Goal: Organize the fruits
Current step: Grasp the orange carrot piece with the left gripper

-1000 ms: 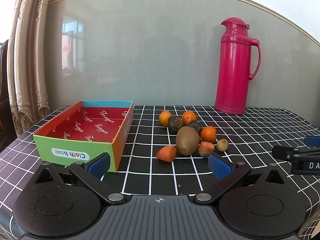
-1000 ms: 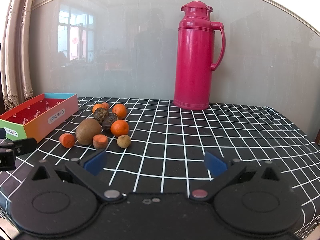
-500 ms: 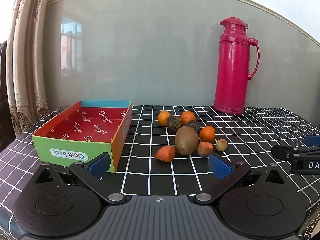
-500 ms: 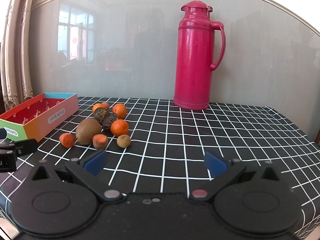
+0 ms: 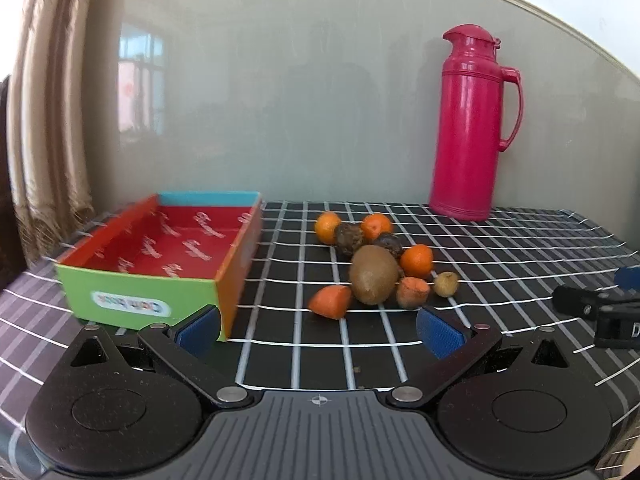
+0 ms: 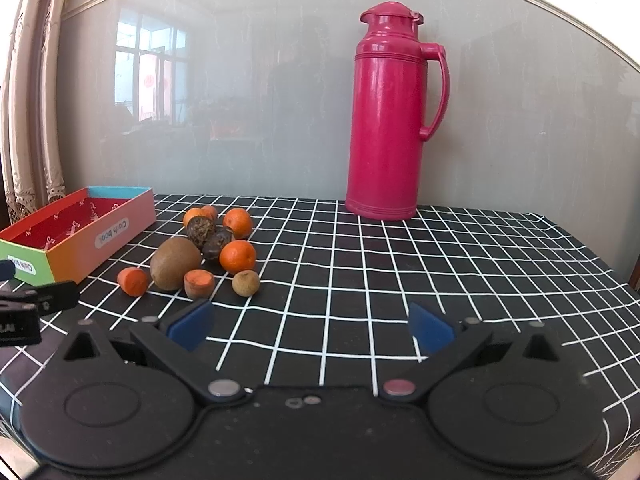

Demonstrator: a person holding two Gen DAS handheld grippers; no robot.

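Observation:
A pile of fruit lies mid-table: a brown kiwi, small oranges, two dark wrinkled fruits, two carrot pieces and a small tan round fruit. An open colourful cardboard box with a red inside stands left of the pile. My left gripper is open, just short of the pile. My right gripper is open over bare cloth, right of the fruit. Nothing is between either pair of fingers.
A tall pink thermos flask stands at the back by the grey wall. The table wears a black cloth with white grid lines. A curtain hangs at the left. Each gripper's tip shows at the other view's edge.
The left wrist view has shifted a little and blurred, so the left gripper has moved slightly; the fruit sits a bit closer. The right gripper has not moved.

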